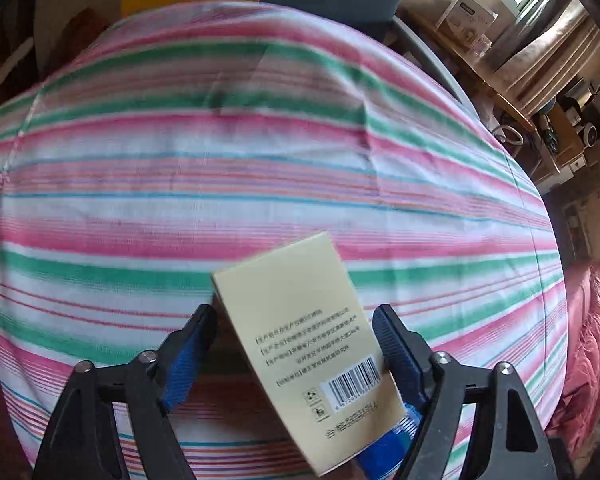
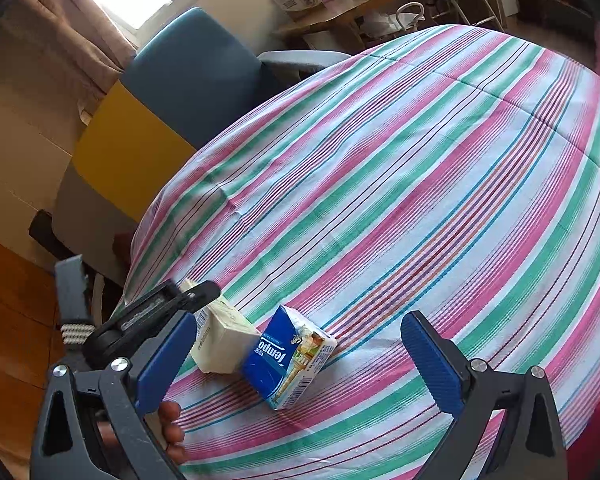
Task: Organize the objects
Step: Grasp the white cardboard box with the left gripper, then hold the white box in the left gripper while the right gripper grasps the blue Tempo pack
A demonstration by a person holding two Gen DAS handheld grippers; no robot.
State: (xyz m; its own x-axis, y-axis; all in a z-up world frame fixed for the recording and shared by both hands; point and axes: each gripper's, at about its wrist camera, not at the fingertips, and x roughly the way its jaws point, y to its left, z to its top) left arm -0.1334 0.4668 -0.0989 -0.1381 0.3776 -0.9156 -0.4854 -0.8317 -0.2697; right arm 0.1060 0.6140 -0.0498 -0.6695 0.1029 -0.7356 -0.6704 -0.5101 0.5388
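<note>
Left gripper (image 1: 296,344) open, beige box (image 1: 300,344) tilted — lengthwise

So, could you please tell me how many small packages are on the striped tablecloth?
2: a cream cardboard box between the open left gripper fingers, and a blue Tempo tissue pack touching it.

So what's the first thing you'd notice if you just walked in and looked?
The bright striped cloth, pink, green and white, covering the whole table. Next, two small packs side by side near its edge: a cream box leaning against a blue tissue pack. The left gripper has its jaws open around the cream box, and the right gripper is open, with nothing gripped.
</note>
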